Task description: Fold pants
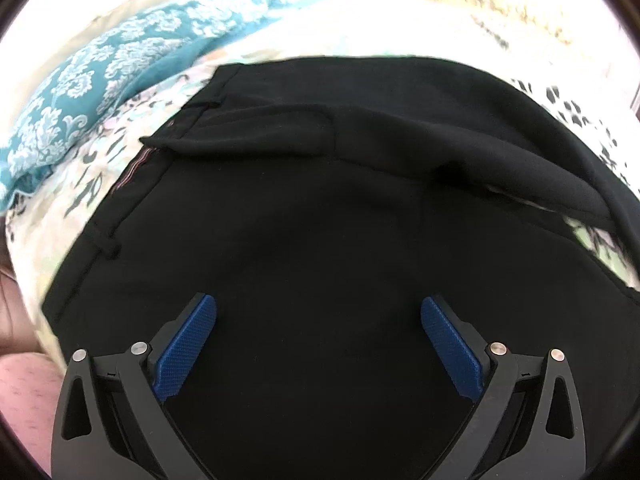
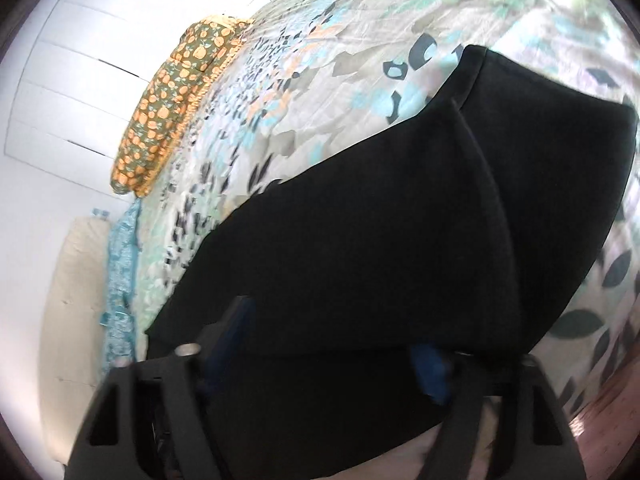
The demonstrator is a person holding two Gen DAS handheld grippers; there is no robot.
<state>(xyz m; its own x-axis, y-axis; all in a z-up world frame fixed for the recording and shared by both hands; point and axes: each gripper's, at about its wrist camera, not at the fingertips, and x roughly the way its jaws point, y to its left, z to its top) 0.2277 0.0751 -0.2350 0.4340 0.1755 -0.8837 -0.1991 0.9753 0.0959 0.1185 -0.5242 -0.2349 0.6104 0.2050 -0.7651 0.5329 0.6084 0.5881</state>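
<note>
Left wrist view shows my left gripper [image 1: 318, 320] with jaws spread wide, hovering over black pants [image 1: 320, 208] lying on a floral bedspread [image 1: 72, 200], waistband toward a teal pillow [image 1: 100, 80]. On the right wrist view, my right gripper [image 2: 332, 354] is blurred under draped pants [image 2: 400, 240]; I cannot tell its jaw state.

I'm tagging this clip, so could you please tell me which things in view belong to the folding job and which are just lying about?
Belongs to the job:
- black pants
- left gripper, fingers apart
- right gripper

Just lying about:
- teal patterned cloth
- orange patterned pillow
- floral bedspread, the surface under the pants
</note>
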